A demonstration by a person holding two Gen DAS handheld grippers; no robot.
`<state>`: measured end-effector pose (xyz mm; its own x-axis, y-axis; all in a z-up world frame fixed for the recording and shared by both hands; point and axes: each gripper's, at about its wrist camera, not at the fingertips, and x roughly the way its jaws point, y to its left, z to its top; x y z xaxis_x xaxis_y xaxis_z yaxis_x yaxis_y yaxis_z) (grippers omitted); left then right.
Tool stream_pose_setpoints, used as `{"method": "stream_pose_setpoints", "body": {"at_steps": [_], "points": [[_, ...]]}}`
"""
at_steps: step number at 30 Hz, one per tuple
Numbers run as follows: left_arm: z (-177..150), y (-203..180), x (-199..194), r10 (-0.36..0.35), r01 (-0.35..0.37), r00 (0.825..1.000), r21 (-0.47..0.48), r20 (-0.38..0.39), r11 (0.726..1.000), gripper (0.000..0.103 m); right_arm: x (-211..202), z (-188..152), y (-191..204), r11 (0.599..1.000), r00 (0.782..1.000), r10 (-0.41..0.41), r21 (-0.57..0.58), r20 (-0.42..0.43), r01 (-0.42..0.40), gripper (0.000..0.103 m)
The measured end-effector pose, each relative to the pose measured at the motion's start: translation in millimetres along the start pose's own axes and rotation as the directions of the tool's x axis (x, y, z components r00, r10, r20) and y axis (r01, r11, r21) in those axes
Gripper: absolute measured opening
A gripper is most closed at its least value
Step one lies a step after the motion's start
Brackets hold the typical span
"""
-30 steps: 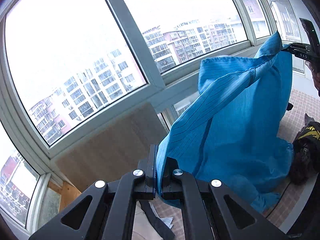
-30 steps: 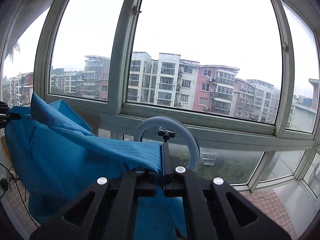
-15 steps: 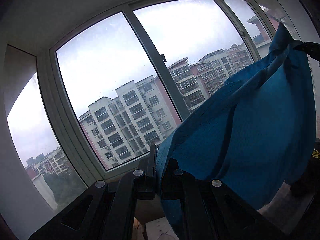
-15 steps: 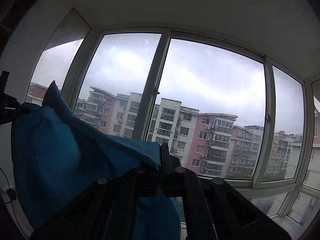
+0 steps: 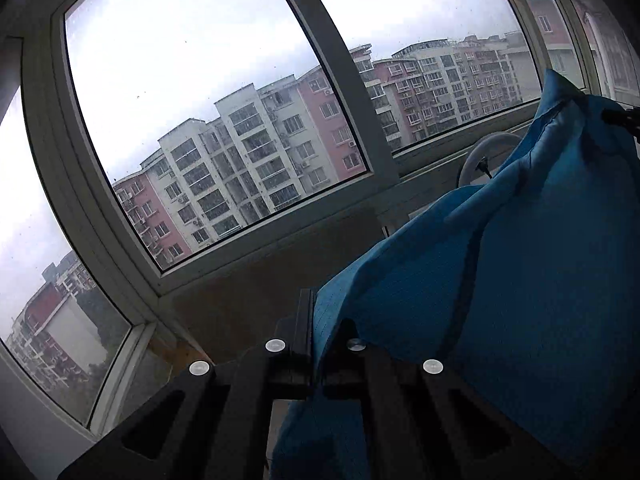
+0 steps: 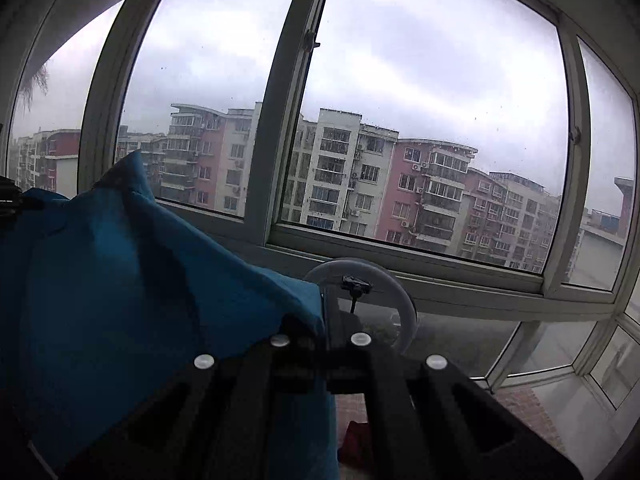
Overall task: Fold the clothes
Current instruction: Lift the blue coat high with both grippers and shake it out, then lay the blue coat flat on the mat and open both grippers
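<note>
Cloth fills both wrist views: a blue garment [image 5: 520,280] is held up in the air between the two grippers, in front of a wide window [image 5: 200,100]. The left gripper [image 5: 316,328] points level toward the glass, its jaws pinched tight on one edge of the fabric; from there the garment rises toward 2 o'clock in the left wrist view, where the tip of the right gripper [image 5: 624,118] grips the far corner at the frame's 3 o'clock edge. In the right wrist view the right gripper [image 6: 326,320] also aims at the window, jaws clamped narrow on the cloth's edge, and the blue garment [image 6: 120,280] spreads toward 9 o'clock. A white ring light [image 6: 400,292] stands just beyond the right gripper's tips, below the sill. Apartment blocks [image 6: 360,180] show outside.
</note>
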<state>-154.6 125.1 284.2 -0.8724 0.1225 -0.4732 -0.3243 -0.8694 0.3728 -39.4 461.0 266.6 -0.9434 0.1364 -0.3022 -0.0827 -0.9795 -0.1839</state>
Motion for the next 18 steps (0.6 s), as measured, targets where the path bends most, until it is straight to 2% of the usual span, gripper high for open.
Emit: {"method": "stream_pose_setpoints", "body": {"at_steps": [4, 7, 8, 10, 12, 14, 15, 16, 18], "points": [[-10, -16, 117, -0.006, 0.005, 0.994, -0.015, -0.108, 1.0, 0.001, 110, -31, 10, 0.999, 0.992, -0.049, -0.021, -0.113, 0.047, 0.002], [-22, -34, 191, 0.022, -0.023, 0.985, -0.001, -0.174, 1.0, 0.001, 182, -57, 21, 0.996, 0.98, -0.083, -0.051, -0.182, 0.075, 0.002], [-29, -41, 214, 0.029, -0.028, 0.98, 0.007, -0.198, 1.0, 0.001, 204, -68, 24, 0.995, 0.974, -0.093, -0.065, -0.208, 0.082, 0.002], [-65, -49, 240, 0.03, -0.026, 0.965, 0.018, -0.262, 0.999, 0.001, 247, -94, 31, 0.992, 0.957, -0.114, -0.09, -0.266, 0.093, 0.002], [-83, -66, 271, 0.029, -0.021, 0.946, 0.03, -0.322, 0.999, 0.005, 286, -126, 40, 0.991, 0.924, -0.114, -0.109, -0.366, 0.079, 0.004], [-91, -65, 267, 0.011, -0.002, 0.943, 0.027, -0.333, 1.0, 0.006, 316, -159, 50, 0.989, 0.876, -0.114, -0.137, -0.469, 0.055, 0.008], [-95, -64, 265, 0.002, 0.007, 0.941, 0.025, -0.338, 1.0, 0.006, 325, -175, 55, 0.987, 0.852, -0.121, -0.157, -0.51, 0.046, 0.013], [-100, -64, 263, -0.007, 0.016, 0.939, 0.024, -0.344, 1.0, 0.006, 334, -190, 60, 0.984, 0.825, -0.129, -0.176, -0.55, 0.036, 0.025], [-108, -63, 259, -0.025, 0.034, 0.935, 0.02, -0.354, 0.999, 0.007, 335, -208, 60, 0.984, 0.805, -0.116, -0.177, -0.582, 0.014, 0.03]]}}
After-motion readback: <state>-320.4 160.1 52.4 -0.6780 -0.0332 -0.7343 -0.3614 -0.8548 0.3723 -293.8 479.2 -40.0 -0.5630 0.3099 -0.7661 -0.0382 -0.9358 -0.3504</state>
